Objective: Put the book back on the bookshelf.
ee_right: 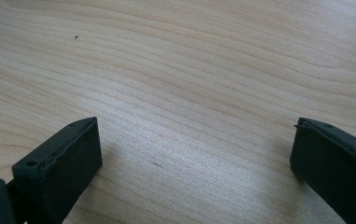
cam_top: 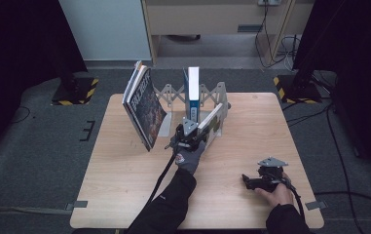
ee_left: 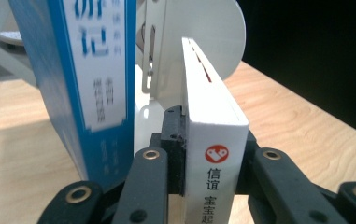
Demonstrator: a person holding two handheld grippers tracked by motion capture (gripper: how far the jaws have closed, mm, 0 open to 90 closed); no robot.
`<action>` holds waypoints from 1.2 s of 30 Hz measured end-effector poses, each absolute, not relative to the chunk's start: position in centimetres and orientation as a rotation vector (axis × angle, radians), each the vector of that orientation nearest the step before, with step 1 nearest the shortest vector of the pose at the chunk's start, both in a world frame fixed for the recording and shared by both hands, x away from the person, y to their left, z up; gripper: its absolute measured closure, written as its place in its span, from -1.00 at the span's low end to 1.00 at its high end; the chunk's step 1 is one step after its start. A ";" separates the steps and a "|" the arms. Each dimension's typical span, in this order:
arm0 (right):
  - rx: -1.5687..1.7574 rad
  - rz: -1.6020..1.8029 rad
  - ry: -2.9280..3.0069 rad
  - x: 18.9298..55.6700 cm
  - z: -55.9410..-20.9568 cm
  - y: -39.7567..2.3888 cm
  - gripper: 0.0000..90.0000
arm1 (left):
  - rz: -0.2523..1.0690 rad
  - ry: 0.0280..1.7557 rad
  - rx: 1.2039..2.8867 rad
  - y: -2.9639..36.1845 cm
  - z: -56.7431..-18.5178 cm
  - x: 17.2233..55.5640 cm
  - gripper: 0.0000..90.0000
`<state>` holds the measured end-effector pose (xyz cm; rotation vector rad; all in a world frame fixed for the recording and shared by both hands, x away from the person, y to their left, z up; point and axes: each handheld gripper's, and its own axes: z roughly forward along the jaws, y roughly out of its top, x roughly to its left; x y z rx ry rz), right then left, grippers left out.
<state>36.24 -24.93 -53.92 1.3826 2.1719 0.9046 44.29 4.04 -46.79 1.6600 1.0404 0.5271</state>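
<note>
Right gripper (cam_top: 249, 180): held by a bare hand on the wooden table (cam_top: 124, 185), nearest the person's edge and well to the right of the book rack; its two black jaws are seen spread wide apart in the right gripper view, with nothing but bare wood grain between them (ee_right: 192, 149).

Left gripper (cam_top: 193, 136): carried by a gloved hand (cam_top: 189, 157) just in front of the book rack; its jaws are clamped on the spine edge of the white book (ee_left: 215, 140), one pad pressed against each cover.

White book: gripped at its near end and tilted, its far end leaned into the right part of the book rack (cam_top: 211, 120); a red round logo and dark printed characters are shown on the spine in the left gripper view.

Blue book (cam_top: 192, 95): stood upright in the book rack, just left of the white book; a white label with blurred characters is borne on its spine (ee_left: 98, 70). Whether the two books touch cannot be told.

Book rack (cam_top: 171, 95): a pale, folding scissor-type frame set toward the far middle of the table, with a rounded end plate seen behind the white book (ee_left: 213, 42).

Dark-covered book (cam_top: 143, 108): leaned steeply at the left end of the book rack, its cover turned toward the table, well apart from the left gripper.
</note>
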 end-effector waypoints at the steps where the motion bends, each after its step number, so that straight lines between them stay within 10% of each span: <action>1: 1.380 0.903 2.174 36.2 -53.9 -24.9 -0.94 | 0.516 1.044 1.659 4.2 -47.0 44.1 0.63; 36: 1.384 0.905 2.172 36.2 -53.9 -24.9 -0.94 | 0.446 1.080 1.784 4.5 -49.6 43.8 0.63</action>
